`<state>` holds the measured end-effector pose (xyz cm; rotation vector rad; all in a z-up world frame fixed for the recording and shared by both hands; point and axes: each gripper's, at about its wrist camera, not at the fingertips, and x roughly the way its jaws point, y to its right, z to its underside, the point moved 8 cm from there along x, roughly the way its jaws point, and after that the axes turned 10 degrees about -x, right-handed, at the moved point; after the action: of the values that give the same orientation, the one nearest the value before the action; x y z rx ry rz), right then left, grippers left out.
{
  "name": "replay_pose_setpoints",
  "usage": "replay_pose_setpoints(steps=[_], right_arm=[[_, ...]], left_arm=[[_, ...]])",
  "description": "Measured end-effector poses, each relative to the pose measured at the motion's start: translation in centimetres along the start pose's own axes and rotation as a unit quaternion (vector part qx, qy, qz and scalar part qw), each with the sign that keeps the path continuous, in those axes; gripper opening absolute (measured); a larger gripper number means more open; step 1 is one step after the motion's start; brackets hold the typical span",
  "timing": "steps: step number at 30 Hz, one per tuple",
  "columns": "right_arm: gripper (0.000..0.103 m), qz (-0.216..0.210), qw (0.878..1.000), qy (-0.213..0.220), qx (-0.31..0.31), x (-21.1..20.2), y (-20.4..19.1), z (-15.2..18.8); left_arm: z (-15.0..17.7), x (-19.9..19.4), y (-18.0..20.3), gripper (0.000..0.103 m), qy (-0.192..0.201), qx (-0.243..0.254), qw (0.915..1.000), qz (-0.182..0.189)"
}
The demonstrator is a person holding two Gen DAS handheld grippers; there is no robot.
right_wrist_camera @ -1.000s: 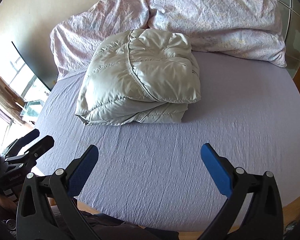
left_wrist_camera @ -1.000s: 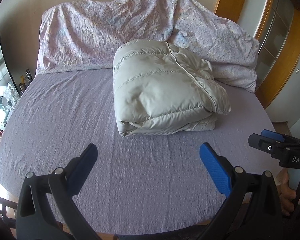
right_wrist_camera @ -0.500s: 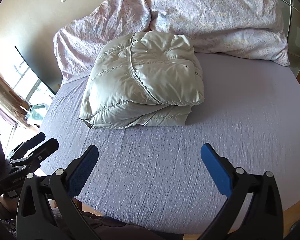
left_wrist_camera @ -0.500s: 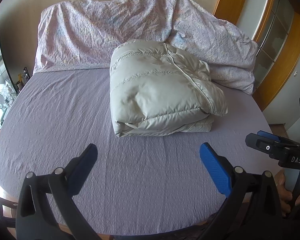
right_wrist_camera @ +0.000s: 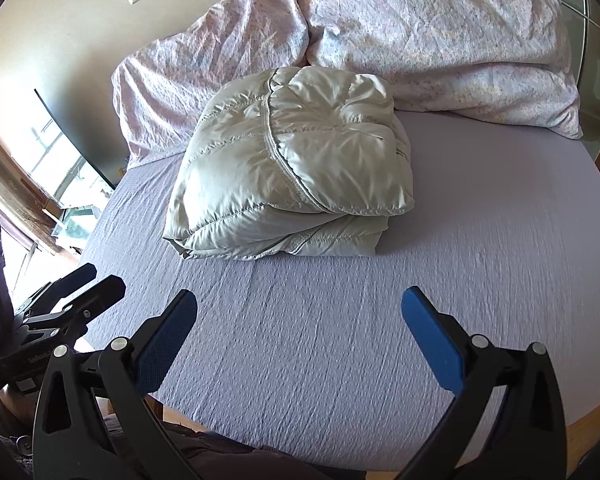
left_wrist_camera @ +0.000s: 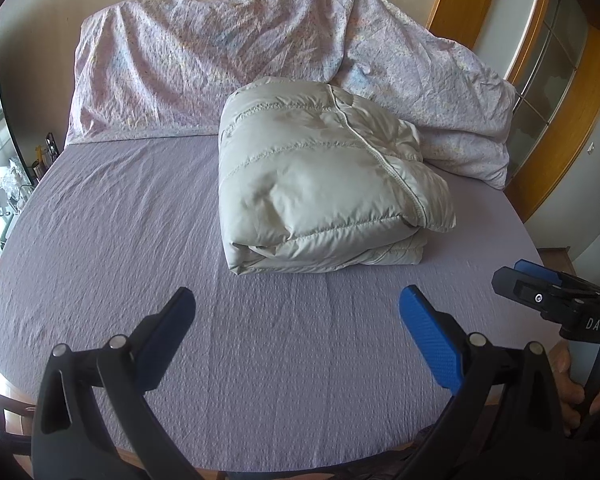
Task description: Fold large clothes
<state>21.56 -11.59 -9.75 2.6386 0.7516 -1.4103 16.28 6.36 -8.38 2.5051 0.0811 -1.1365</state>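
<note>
- Nearest, the left gripper (left_wrist_camera: 296,306) hangs over the front of the bed with its jaws spread wide and nothing between them; the blue pads (left_wrist_camera: 430,338) show clear daylight across the gap.
- Likewise the right gripper (right_wrist_camera: 300,306) is wide apart and empty, poised above the bare lilac sheet (right_wrist_camera: 480,280); from the left wrist view it appears at the right edge, off the mattress side.
- Further in, on the middle of the bed and well apart from both grippers, lies the puffer jacket (left_wrist_camera: 320,184), pale grey-green, already doubled into a thick bundle with a zipper seam running over its top. By my reading the folding looks essentially done.
- Handling, as a judgement: the jacket should be light but bulky, soft and springy, with a slick shiny shell that lets layers slide and puff back open. A pinch on smooth quilted panels would likely slip.
- Better holds seem to be the stacked layer edges along the near side (right_wrist_camera: 284,246), or the two near corners, where hems and zipper tape give the pads something firmer to bite.
- Farthest, the jacket's back edge sits just against the rumpled floral duvet (right_wrist_camera: 440,40) heaped along the headboard wall, which leaves little room for pushing the bundle away.
</note>
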Motion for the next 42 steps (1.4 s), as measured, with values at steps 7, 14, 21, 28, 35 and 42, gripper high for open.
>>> replay_pose_setpoints(steps=[7,14,21,28,35,42], right_arm=[[0.102,0.001,1.0,0.004,-0.001,-0.04,0.02,-0.19],[0.102,0.0,1.0,0.004,-0.004,0.02,-0.05,-0.42],[0.102,0.0,1.0,0.003,-0.004,0.12,-0.04,-0.4],[0.102,0.0,1.0,0.004,-0.004,0.12,-0.01,-0.4],[0.102,-0.001,1.0,0.002,-0.004,0.2,0.04,-0.42],[0.102,-0.001,1.0,0.002,-0.004,0.34,0.06,-0.42]], left_arm=[[-0.1,0.11,-0.06,0.101,0.0,-0.003,1.0,-0.002],[-0.27,0.21,-0.11,0.101,0.002,-0.002,1.0,-0.004],[-0.32,0.25,-0.09,0.101,0.002,-0.003,1.0,-0.003],[-0.38,0.3,-0.07,0.101,0.002,-0.004,1.0,-0.003],[-0.42,0.36,-0.08,0.101,0.002,-0.002,1.0,-0.004],[-0.38,0.37,-0.05,0.101,0.001,-0.002,1.0,-0.003]])
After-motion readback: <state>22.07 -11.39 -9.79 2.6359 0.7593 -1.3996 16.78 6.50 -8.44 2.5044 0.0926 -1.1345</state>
